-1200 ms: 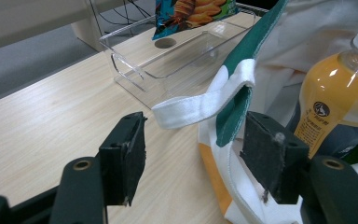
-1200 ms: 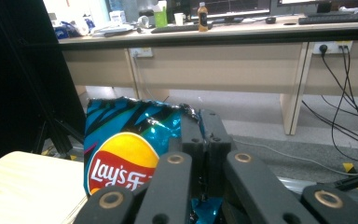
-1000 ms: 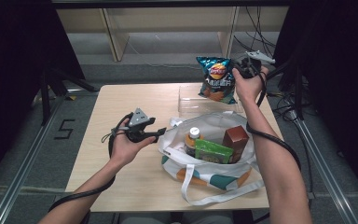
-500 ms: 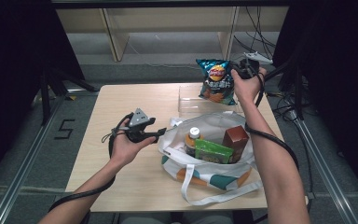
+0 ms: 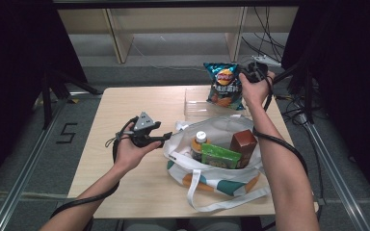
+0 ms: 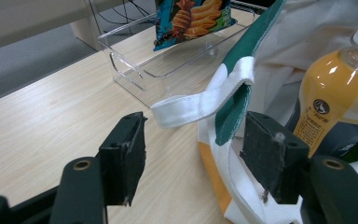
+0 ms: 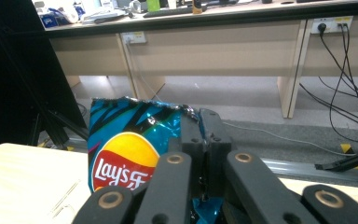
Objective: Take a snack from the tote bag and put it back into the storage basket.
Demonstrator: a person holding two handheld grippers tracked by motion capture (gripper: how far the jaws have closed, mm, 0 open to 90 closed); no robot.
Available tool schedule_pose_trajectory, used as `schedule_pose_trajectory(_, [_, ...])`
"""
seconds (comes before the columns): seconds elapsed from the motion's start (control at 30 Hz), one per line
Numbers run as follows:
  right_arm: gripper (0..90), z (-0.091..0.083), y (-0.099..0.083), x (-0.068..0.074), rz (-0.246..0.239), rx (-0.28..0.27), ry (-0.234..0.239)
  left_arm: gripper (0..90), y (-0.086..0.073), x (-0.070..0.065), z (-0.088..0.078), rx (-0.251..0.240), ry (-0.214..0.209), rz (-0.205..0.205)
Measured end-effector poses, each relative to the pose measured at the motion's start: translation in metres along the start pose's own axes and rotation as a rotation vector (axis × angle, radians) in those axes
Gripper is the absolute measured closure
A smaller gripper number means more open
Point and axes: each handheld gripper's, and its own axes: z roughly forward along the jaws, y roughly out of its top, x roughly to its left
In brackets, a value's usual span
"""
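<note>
A blue Lay's chip bag (image 5: pixel 223 84) (image 7: pixel 126 154) hangs upright over the clear plastic tray (image 5: pixel 196 105) at the table's far side. My right gripper (image 5: pixel 248 73) (image 7: pixel 200 123) is shut on the bag's top edge. A white tote bag (image 5: pixel 183 140) with green trim lies at the middle front, holding an orange drink bottle (image 5: pixel 199 144) (image 6: pixel 335 107), a green packet (image 5: pixel 220 156) and a brown box (image 5: pixel 243 143). My left gripper (image 5: pixel 162 138) (image 6: pixel 193 154) stands open at the tote's left rim, with the white handle strap (image 6: pixel 198 103) just ahead, between its pads (image 6: pixel 127 151).
The tote's long white handles (image 5: pixel 221 202) trail toward the table's front edge. The clear tray (image 6: pixel 168 65) stands just behind the tote. Bare wood (image 5: pixel 125 106) stretches over the table's left half. Cables lie on the floor at the right.
</note>
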Motion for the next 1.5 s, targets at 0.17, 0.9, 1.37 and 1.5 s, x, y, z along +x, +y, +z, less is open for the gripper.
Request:
schedule_pose_trajectory(0.17, [90.0, 0.002, 0.0, 0.0, 0.001, -0.006, 0.004, 38.6, -0.001, 0.0, 0.001, 0.003, -0.005, 0.006])
schedule_pose_trajectory(0.9, [89.7, 0.007, -0.007, -0.005, 0.009, 0.029, -0.026, 38.6, -0.001, 0.0, 0.001, 0.009, 0.001, 0.009])
schedule_pose_trajectory(1.37, [86.4, 0.007, -0.01, -0.011, 0.001, 0.052, -0.068, 38.7, -0.002, -0.001, 0.002, 0.012, -0.004, 0.01])
schedule_pose_trajectory(1.5, [83.3, 0.007, -0.013, -0.014, -0.031, 0.052, -0.08, 38.7, -0.002, -0.001, 0.003, 0.012, -0.005, 0.012])
